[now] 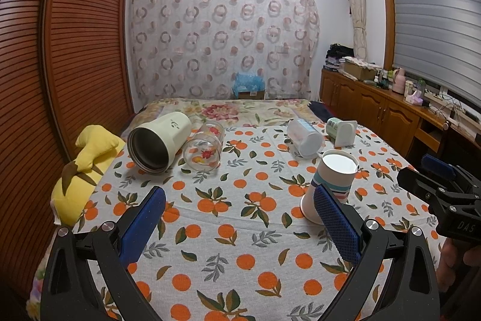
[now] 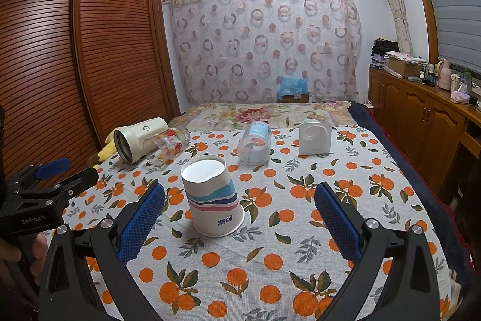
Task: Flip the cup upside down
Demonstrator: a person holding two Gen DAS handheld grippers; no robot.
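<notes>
While both pairs of blue fingers stood wide apart and held nothing, the paper cup (image 2: 214, 196) was already resting mouth-down on the orange-patterned cloth (image 2: 270, 260). The right gripper (image 2: 240, 215) looked straight at it: the cup stood between the two pads, a little toward the left one, and just ahead of the tips. Its long axis was close to upright, leaning slightly, with the white bottom facing up. From the left gripper (image 1: 240, 215) the same cup (image 1: 332, 182) lay off to the right, just behind the right pad (image 1: 335, 220), so I judged the right hand was the better placed one. Farther back a cream tumbler (image 1: 159, 145), a printed glass (image 1: 204, 149) and a clear plastic cup (image 2: 255, 146) lay on their sides, their axes nearly flat on the bed. If one of these was meant next, it seemed to me the left hand was nearer to the tumbler and the glass.
</notes>
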